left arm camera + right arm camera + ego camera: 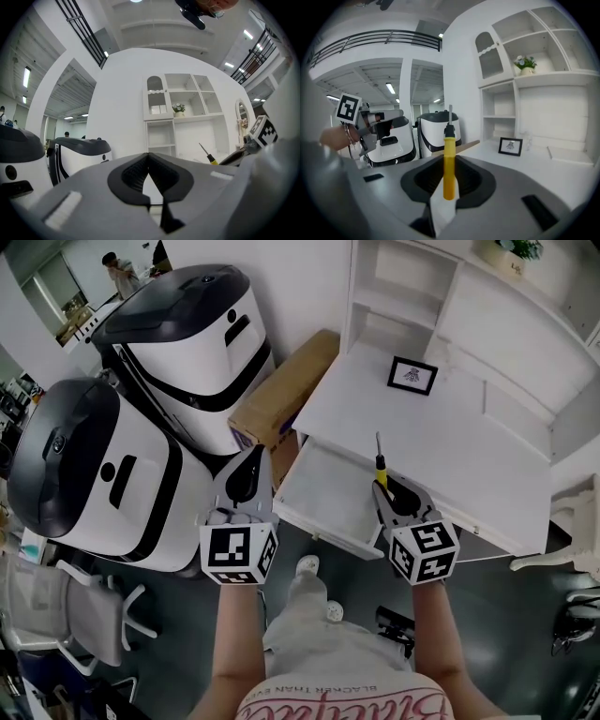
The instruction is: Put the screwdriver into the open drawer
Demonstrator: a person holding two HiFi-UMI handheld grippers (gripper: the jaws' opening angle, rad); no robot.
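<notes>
Right claw [383, 489] gripping screwdriver [380, 463] upright above open drawer's [323, 495] right end, left claw [250, 465] hovering closed, empty, left of drawer.

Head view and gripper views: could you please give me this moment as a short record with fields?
screwdriver: yellow handle clamped in the right gripper's jaws, shaft pointing away
right gripper: shut on the screwdriver, by the drawer's right end in the head view
left gripper: jaws together, nothing between them
drawer: open, nothing seen inside
desk top: holds a small framed picture
</notes>
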